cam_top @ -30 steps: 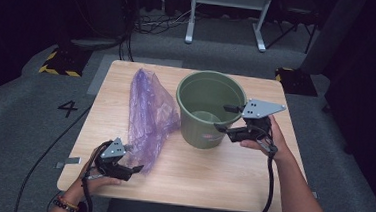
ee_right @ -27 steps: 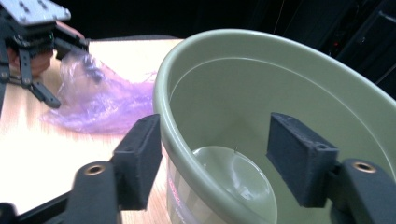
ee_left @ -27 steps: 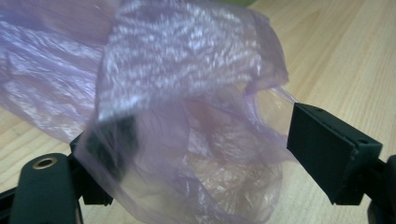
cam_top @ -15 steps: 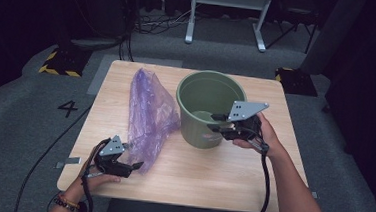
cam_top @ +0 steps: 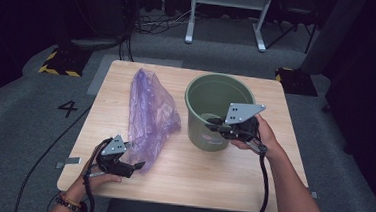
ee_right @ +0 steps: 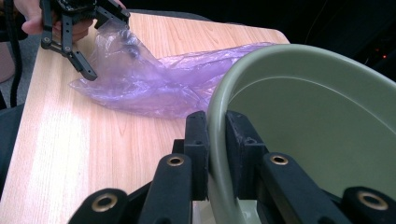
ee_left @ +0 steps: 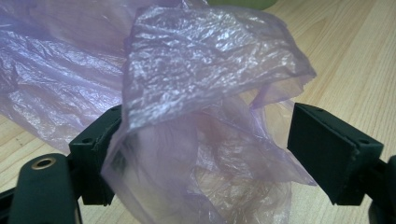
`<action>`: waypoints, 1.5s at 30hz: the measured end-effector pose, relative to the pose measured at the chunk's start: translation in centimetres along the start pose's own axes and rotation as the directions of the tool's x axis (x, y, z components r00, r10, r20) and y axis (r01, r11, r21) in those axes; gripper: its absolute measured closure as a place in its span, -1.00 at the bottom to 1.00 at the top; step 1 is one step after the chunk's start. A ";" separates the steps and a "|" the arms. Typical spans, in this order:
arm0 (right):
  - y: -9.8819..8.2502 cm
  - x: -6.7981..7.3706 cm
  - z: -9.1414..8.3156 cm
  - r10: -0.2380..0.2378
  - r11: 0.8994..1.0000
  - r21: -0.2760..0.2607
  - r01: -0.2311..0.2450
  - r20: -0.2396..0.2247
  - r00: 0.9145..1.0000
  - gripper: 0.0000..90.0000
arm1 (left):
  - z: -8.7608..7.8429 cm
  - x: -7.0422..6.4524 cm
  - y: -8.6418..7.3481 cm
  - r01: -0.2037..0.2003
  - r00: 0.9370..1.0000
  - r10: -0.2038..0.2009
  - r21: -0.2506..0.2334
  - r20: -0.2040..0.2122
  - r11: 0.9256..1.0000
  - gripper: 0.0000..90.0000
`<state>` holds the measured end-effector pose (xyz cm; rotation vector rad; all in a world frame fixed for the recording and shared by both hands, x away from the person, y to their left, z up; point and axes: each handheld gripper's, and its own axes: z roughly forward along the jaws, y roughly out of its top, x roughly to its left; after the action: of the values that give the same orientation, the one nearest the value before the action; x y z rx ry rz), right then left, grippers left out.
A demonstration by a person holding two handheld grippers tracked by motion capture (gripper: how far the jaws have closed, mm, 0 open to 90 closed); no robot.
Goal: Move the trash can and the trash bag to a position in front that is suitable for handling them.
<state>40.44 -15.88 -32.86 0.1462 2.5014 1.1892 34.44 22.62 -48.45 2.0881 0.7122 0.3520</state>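
Wooden table (cam_top: 181, 175): right hand-held gripper (ee_right: 215, 154) has just been closing, clamping green bucket (ee_right: 299, 116) rim between its jaws.

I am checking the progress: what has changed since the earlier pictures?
The right gripper moved in to the green bucket; its jaws have just been closing and now clamp the rim. The left gripper, open around the purple bag, and the bucket stayed put.

Bucket: a green bucket (cam_top: 218, 110) is stood upright on the wooden table (cam_top: 196, 172).
Bag: a purple plastic bag (cam_top: 150, 111) is laid flat just left of the bucket.
Right gripper (cam_top: 214, 124): held at the bucket's near rim, its jaws just closing.
Left gripper (cam_top: 134, 166): placed at the bag's near end, left of the bucket.
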 end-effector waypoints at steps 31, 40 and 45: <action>-8.2 8.0 -1.7 0.239 0.955 -0.212 -0.205 0.150 0.959 0.06 | 8.0 -6.7 3.5 -0.105 0.974 0.081 0.103 0.209 0.989 -0.20; -9.0 9.2 5.1 0.270 0.955 -0.122 -0.269 -0.013 0.963 -0.19 | 8.6 -7.4 3.8 -0.128 0.967 0.100 0.109 0.232 0.986 -0.33; -9.3 9.6 7.8 0.288 0.952 -0.079 -0.295 -0.090 0.953 -0.28 | 8.7 -7.5 3.8 -0.137 0.966 0.107 0.117 0.237 0.984 -0.35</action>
<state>35.02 -13.77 -47.18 0.4694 2.5489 1.4472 34.14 10.66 -50.21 2.2590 0.4810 0.1291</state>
